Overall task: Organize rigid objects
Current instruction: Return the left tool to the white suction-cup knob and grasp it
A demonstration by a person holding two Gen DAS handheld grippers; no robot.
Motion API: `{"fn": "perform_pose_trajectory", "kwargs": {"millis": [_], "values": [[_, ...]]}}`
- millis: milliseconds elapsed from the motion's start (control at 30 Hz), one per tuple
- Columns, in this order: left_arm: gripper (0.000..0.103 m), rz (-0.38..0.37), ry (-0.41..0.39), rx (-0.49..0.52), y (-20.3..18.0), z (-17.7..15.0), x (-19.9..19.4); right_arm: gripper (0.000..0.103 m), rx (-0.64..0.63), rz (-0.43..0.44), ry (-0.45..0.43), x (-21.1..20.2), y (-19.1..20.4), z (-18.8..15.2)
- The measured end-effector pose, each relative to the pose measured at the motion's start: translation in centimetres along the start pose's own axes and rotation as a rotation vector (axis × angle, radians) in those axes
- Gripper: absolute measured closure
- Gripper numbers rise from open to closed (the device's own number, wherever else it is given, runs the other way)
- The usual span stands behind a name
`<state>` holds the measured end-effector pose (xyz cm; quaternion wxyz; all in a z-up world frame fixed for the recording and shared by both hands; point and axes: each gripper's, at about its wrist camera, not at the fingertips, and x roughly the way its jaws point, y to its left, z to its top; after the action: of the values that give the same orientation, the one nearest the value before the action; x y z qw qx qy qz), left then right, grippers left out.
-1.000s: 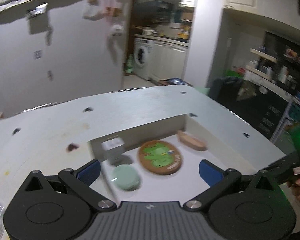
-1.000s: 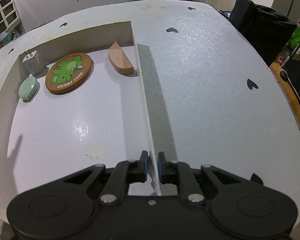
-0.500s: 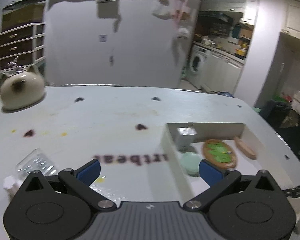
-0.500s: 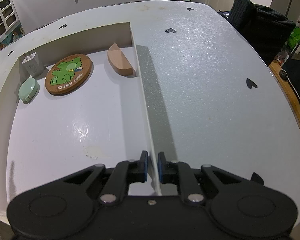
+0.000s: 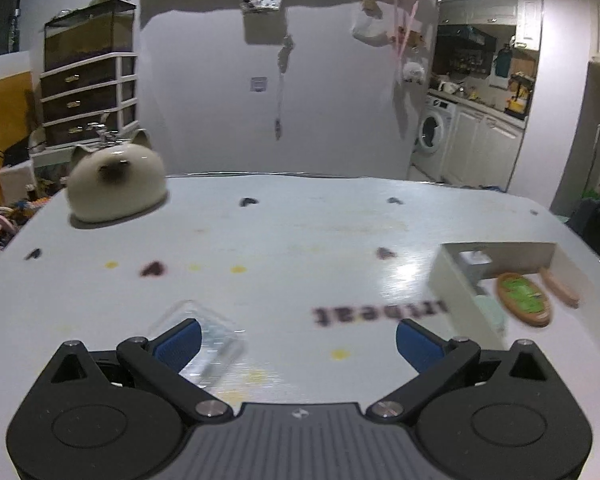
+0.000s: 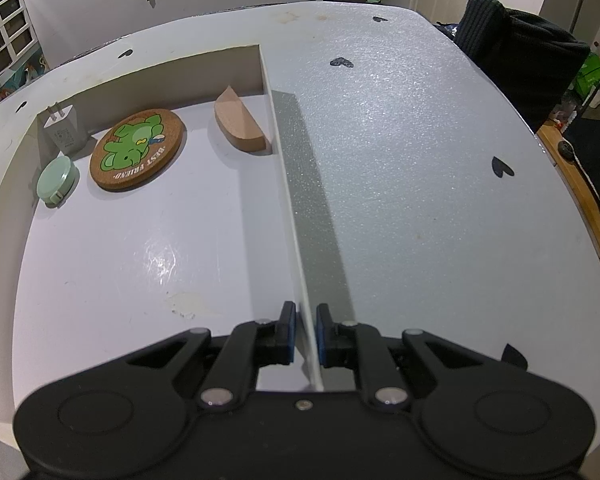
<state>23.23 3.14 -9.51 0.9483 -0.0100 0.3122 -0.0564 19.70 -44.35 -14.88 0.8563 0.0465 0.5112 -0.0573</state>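
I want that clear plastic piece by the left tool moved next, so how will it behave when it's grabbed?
The clear plastic piece looks thin and hollow, so probably light. Its glossy faces may slip between the left tool pads. Lying flat on the table, it seems unlikely to roll.

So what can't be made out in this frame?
- Clear plastic item, left wrist view: motion-blurred and partly behind the left gripper; identity unclear.
- Table lettering, left wrist view: blurred and upside down.
- Box wall, right wrist view: whether the right gripper pads touch it; near end hidden by the gripper body.
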Motion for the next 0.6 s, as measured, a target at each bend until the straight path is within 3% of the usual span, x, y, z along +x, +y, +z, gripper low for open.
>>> {"fn": "perform_pose_trajectory", "kwargs": {"millis": [367,600], "values": [[0.028,0.049,0.059,0.012,6.2,-0.9,0.8,0.091,0.0,-0.003,-0.001,0.0,0.0,0.0],[0.044,0.079,0.124,-0.002,7.9,-2.2,2.1,0.09,0.004,-0.006,-0.003,0.0,0.0,0.1]]}}
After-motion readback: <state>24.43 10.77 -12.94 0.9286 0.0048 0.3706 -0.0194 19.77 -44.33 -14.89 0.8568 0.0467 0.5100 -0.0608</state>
